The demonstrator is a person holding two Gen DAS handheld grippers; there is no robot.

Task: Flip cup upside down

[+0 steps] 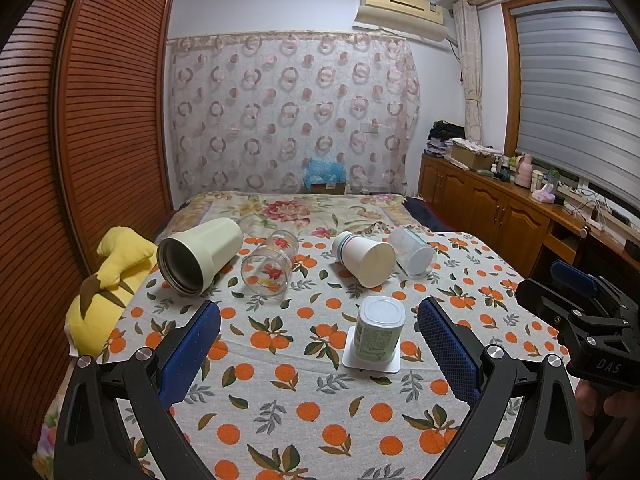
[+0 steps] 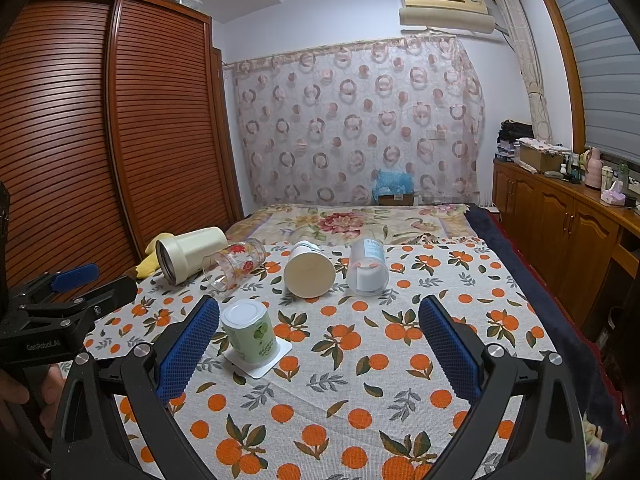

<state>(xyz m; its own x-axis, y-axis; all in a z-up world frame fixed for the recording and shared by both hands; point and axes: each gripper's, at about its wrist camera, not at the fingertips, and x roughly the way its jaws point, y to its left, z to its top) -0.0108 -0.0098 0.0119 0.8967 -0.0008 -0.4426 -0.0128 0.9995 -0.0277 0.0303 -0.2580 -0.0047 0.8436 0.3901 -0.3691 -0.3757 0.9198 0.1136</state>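
Note:
A green-labelled cup point(image 1: 378, 330) stands upside down on a white square coaster point(image 1: 371, 362) on the orange-print cloth; it also shows in the right wrist view point(image 2: 250, 332). Behind it, on their sides, lie a cream tumbler point(image 1: 200, 256), a flowered glass point(image 1: 270, 268), a paper cup point(image 1: 366, 258) and a frosted plastic cup point(image 1: 412, 252). My left gripper point(image 1: 320, 332) is open and empty, its fingers either side of the green cup and nearer than it. My right gripper point(image 2: 320, 332) is open and empty, the green cup beside its left finger point(image 2: 188, 344).
A yellow plush toy point(image 1: 108, 292) lies at the cloth's left edge. A bed with a floral cover point(image 1: 296, 208) lies beyond. A wooden wardrobe point(image 1: 80, 140) stands on the left and a low cabinet point(image 1: 500, 208) with clutter on the right.

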